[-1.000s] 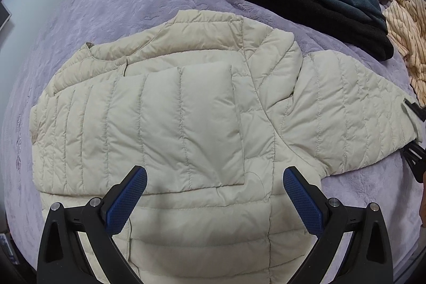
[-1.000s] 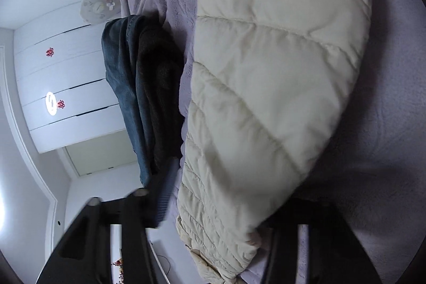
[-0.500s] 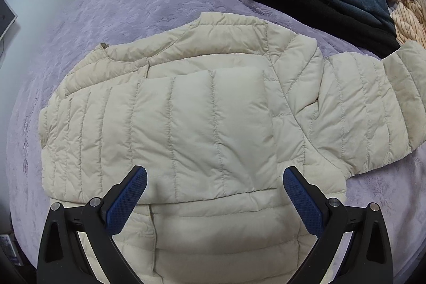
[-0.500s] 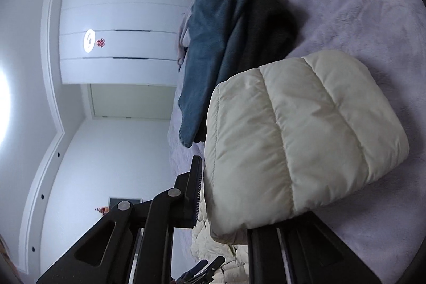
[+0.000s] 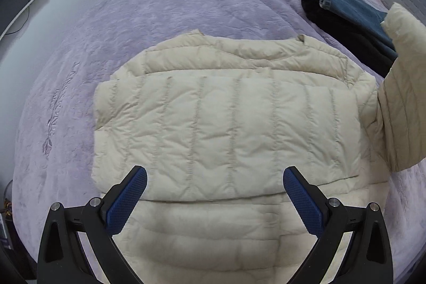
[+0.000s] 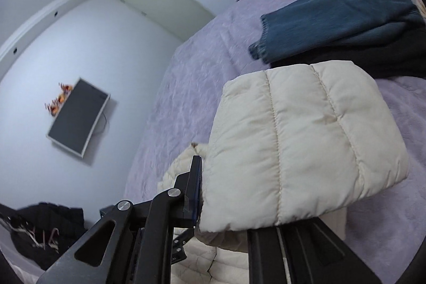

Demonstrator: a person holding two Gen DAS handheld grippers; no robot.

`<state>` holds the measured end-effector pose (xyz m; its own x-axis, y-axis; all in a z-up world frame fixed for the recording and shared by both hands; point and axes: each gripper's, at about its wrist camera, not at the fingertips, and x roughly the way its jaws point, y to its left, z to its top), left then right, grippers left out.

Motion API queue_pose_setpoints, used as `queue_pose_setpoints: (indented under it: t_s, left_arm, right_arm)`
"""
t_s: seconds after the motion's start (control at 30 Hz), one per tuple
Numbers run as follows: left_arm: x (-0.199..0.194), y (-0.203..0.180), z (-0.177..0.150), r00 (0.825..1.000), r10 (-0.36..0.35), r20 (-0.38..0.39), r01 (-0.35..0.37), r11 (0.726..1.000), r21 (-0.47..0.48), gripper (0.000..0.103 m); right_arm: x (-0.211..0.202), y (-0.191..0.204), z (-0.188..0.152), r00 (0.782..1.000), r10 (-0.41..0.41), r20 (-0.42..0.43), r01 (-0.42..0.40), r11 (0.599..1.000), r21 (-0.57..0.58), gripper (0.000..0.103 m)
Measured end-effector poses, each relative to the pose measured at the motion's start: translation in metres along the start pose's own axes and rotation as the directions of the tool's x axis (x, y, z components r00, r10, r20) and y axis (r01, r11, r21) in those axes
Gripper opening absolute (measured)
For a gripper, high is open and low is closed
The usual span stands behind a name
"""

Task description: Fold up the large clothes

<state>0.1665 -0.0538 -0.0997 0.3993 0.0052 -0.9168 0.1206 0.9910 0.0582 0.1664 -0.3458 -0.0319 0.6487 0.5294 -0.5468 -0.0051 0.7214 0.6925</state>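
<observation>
Folding the second sleeve [image 6: 306, 140] in: right gripper [image 6: 226, 206] pinches its cuff, lifted off the bed [image 5: 186, 4]. Next, lay it across the jacket [image 5: 226, 124]; left gripper [image 5: 213, 193] hovers spread, empty.

Left wrist overhead; right low, tilted; both see jacket [image 5: 226, 124].

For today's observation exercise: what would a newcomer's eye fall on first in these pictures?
A cream puffer jacket lies in the middle of a purple bedspread, one sleeve folded across it. The right gripper is clamped on the other sleeve, lifted at the right. Folded jeans lie behind.
</observation>
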Motion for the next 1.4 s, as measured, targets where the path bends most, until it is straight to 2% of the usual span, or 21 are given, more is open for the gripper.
queue_pose_setpoints:
  t_s: [0.17,0.33,0.37,0.4,0.43,0.47,0.5,0.67,0.8,0.87,0.9,0.93,1.0,1.03,1.1,1.2,1.27,1.33,1.4]
  left_arm:
    - [0.003,0.045,-0.006,1.000,0.015,0.010,-0.014,0.999,-0.049,0.102]
    - [0.017,0.073,-0.018,1.000,0.015,0.004,-0.015,0.997,-0.074,0.102]
    - [0.020,0.077,-0.019,1.000,0.010,0.000,-0.010,0.997,-0.078,0.102]
    - [0.023,0.079,-0.021,1.000,0.004,-0.003,-0.004,0.997,-0.082,0.102]
    - [0.025,0.081,-0.022,1.000,-0.004,-0.005,0.003,0.996,-0.085,0.102]
    - [0.026,0.082,-0.024,1.000,-0.011,-0.004,0.011,0.996,-0.086,0.102]
    - [0.027,0.083,-0.024,1.000,-0.020,-0.001,0.020,0.996,-0.087,0.102]
    - [0.024,0.091,-0.020,0.997,-0.074,0.014,0.075,0.992,-0.105,0.102]
    - [0.019,0.098,-0.012,0.990,-0.132,0.046,0.136,0.985,-0.110,0.102]
    - [0.018,0.098,-0.009,0.985,-0.166,0.058,0.171,0.980,-0.101,0.102]
    - [0.018,0.098,-0.008,0.980,-0.191,0.062,0.196,0.976,-0.099,0.102]
    - [0.018,0.099,-0.006,0.973,-0.220,0.066,0.226,0.968,-0.105,0.102]
    - [0.017,0.103,-0.004,0.954,-0.289,0.080,0.298,0.947,-0.124,0.102]
    - [0.017,0.106,-0.002,0.941,-0.328,0.086,0.338,0.931,-0.137,0.103]
    - [0.017,0.113,0.000,0.903,-0.418,0.097,0.429,0.886,-0.176,0.102]
    - [0.022,0.125,0.002,0.835,-0.539,0.113,0.549,0.801,-0.237,0.102]
    - [0.024,0.130,0.004,0.807,-0.578,0.121,0.588,0.768,-0.253,0.102]
    - [0.024,0.131,0.006,0.787,-0.604,0.124,0.614,0.748,-0.252,0.102]
    - [0.027,0.132,0.008,0.752,-0.648,0.125,0.655,0.710,-0.260,0.102]
  right_arm:
    - [0.088,0.039,-0.044,0.986,-0.048,-0.157,0.036,0.996,-0.076,0.014]
    - [0.152,0.036,-0.085,0.948,-0.180,-0.263,0.145,0.979,-0.146,0.015]
    - [0.160,0.035,-0.091,0.938,-0.209,-0.276,0.172,0.973,-0.153,0.018]
    - [0.165,0.032,-0.092,0.933,-0.222,-0.284,0.186,0.971,-0.148,0.035]
    - [0.167,0.029,-0.094,0.934,-0.213,-0.286,0.182,0.975,-0.131,0.067]
    - [0.165,0.029,-0.096,0.940,-0.191,-0.284,0.166,0.980,-0.109,0.084]
    - [0.160,0.030,-0.098,0.946,-0.181,-0.270,0.161,0.982,-0.096,0.089]
    - [0.135,0.032,-0.102,0.949,-0.215,-0.232,0.209,0.977,-0.053,0.089]
    - [0.099,0.028,-0.100,0.956,-0.263,-0.129,0.267,0.964,0.008,0.089]
    - [0.086,0.021,-0.096,0.959,-0.272,-0.081,0.277,0.960,0.049,0.082]
    - [0.084,0.016,-0.093,0.959,-0.273,-0.074,0.278,0.958,0.069,0.063]
    - [0.084,0.011,-0.091,0.958,-0.274,-0.081,0.281,0.956,0.088,0.038]
    - [0.090,0.004,-0.085,0.964,-0.251,-0.090,0.260,0.960,0.106,0.019]
    - [0.092,0.006,-0.082,0.966,-0.243,-0.088,0.251,0.964,0.092,0.015]
    - [0.098,0.018,-0.079,0.971,-0.225,-0.081,0.227,0.974,0.023,0.014]
    - [0.120,0.054,-0.081,0.972,-0.207,-0.106,0.193,0.973,-0.127,0.014]
    - [0.134,0.073,-0.088,0.969,-0.197,-0.149,0.163,0.963,-0.216,0.014]
    - [0.151,0.087,-0.098,0.959,-0.191,-0.208,0.127,0.950,-0.287,0.014]
    - [0.170,0.093,-0.109,0.935,-0.197,-0.294,0.098,0.943,-0.318,0.015]
